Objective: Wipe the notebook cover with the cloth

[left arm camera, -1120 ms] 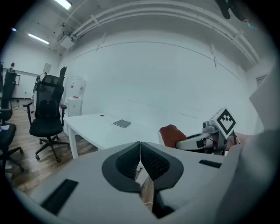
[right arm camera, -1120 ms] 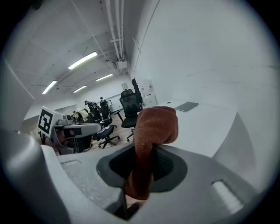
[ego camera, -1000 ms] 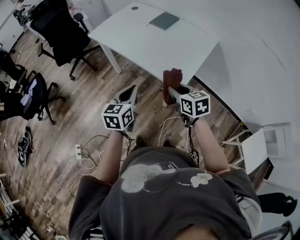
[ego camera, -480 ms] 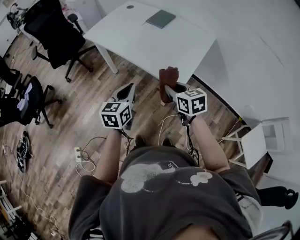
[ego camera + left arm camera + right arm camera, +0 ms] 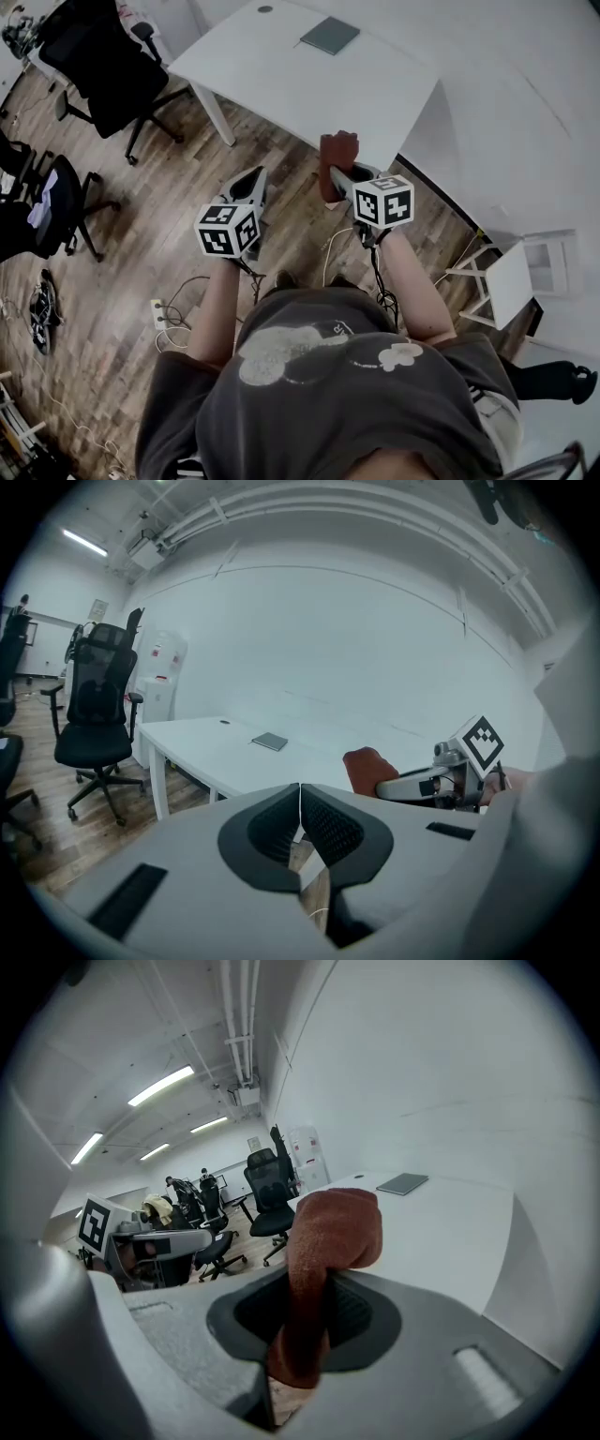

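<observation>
Even, cool indoor brightness from ceiling strip lights, dark fisheye vignette round both gripper views, muted colours

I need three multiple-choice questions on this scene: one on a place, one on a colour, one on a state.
1. Where does the notebook lie? A) on the white table B) on the floor C) on a chair
2. What colour is the cloth? A) blue B) reddish brown C) white
3. How do the left tool's jaws stand? A) wide apart B) shut on the cloth C) together, empty
Answers: 1 A: it lies flat on that table. 2 B: seen in the right gripper view. 3 C: they meet, nothing between.
</observation>
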Demonstrator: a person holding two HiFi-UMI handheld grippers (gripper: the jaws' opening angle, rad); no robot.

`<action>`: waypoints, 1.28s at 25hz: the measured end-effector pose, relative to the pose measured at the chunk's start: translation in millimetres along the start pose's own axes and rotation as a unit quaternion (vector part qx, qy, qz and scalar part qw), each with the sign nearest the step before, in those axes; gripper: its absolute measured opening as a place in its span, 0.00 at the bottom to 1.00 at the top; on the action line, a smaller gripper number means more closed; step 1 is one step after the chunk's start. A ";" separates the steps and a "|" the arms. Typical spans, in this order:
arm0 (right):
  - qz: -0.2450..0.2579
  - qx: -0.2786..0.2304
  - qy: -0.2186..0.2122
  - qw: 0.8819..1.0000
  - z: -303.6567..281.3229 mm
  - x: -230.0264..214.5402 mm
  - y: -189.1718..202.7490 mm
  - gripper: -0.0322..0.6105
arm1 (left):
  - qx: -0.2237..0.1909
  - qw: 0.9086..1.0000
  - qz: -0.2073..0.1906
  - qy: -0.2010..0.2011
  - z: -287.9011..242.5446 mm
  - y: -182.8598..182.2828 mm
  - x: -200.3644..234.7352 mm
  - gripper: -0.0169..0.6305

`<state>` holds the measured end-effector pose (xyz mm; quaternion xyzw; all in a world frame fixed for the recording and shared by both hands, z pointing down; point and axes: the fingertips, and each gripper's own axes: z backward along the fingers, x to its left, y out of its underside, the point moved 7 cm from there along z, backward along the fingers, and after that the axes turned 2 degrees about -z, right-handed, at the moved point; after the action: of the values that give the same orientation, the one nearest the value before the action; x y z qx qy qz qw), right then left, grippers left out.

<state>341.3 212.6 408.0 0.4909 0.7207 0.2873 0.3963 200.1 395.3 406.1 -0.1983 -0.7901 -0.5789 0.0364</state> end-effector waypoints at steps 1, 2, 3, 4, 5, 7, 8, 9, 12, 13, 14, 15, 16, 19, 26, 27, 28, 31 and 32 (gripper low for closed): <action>0.002 -0.002 0.006 1.000 -5.8 5.0 -0.9 0.17 | 0.001 1.000 0.000 0.004 3.0 -0.2 8.0 0.02; 0.008 -0.004 0.013 1.000 -10.8 9.5 -1.5 0.17 | 0.003 1.000 0.000 0.008 5.4 0.0 15.3 0.03; 0.016 -0.005 0.021 1.000 -15.1 13.3 -1.7 0.17 | 0.004 1.000 0.000 0.013 7.2 0.6 21.8 0.02; 0.023 -0.005 0.027 0.999 -18.7 16.3 -1.5 0.17 | 0.006 1.000 -0.001 0.016 8.4 1.2 27.8 0.03; 0.027 -0.004 0.032 0.999 -21.9 18.7 -1.1 0.17 | 0.007 1.000 -0.003 0.017 9.2 1.6 33.3 0.02; 0.022 -0.004 0.036 0.999 -26.7 22.0 -1.1 0.17 | 0.010 1.000 -0.002 0.017 9.6 1.2 42.3 0.02; 0.018 -0.006 0.036 0.999 -28.5 23.3 -1.7 0.17 | 0.009 1.000 0.000 0.018 9.5 0.7 45.3 0.03; 0.015 -0.007 0.037 0.999 -30.1 24.6 -2.6 0.17 | 0.009 1.000 0.003 0.020 9.4 0.4 47.4 0.02; 0.017 -0.009 0.040 0.999 -37.9 25.8 -7.9 0.17 | 0.008 1.000 0.001 0.023 6.7 -0.5 53.1 0.02; 0.018 -0.009 0.039 0.999 -42.4 25.1 -11.1 0.17 | 0.007 1.000 0.001 0.022 4.4 -1.9 56.5 0.02; 0.017 -0.010 0.038 0.999 -47.7 23.9 -14.7 0.17 | 0.007 1.000 0.003 0.020 1.7 -4.0 60.7 0.02; 0.016 -0.010 0.035 0.999 -53.5 22.1 -18.3 0.17 | 0.006 1.000 0.006 0.018 -1.5 -6.2 65.3 0.02; 0.014 -0.009 0.033 0.999 -59.6 19.9 -21.5 0.17 | 0.006 1.000 0.008 0.015 -5.0 -8.2 69.9 0.03; 0.011 -0.004 0.025 1.000 -79.7 11.6 -28.2 0.17 | 0.007 1.000 0.010 0.009 -15.8 -12.0 84.0 0.02; -0.003 0.006 0.024 1.000 -130.2 -25.7 -53.4 0.17 | 0.018 1.000 0.012 0.002 -62.0 -30.1 119.8 0.02; -0.006 0.007 0.024 1.000 -137.5 -32.3 -58.2 0.17 | 0.021 1.000 0.012 0.001 -70.8 -33.2 125.2 0.03; -0.009 0.008 0.024 1.000 -144.8 -39.3 -62.8 0.17 | 0.024 1.000 0.013 0.001 -80.1 -36.5 130.6 0.02; -0.016 0.014 0.027 0.999 -165.5 -62.1 -77.4 0.17 | 0.032 0.999 0.016 0.002 -109.4 -48.2 144.0 0.02; -0.019 0.015 0.028 0.999 -171.6 -69.7 -83.2 0.17 | 0.034 0.999 0.016 0.004 -119.0 -52.7 147.5 0.02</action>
<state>169.2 113.7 450.6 0.4746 0.7449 0.2831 0.3738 25.3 311.4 439.9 -0.2071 -0.8059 -0.5519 0.0550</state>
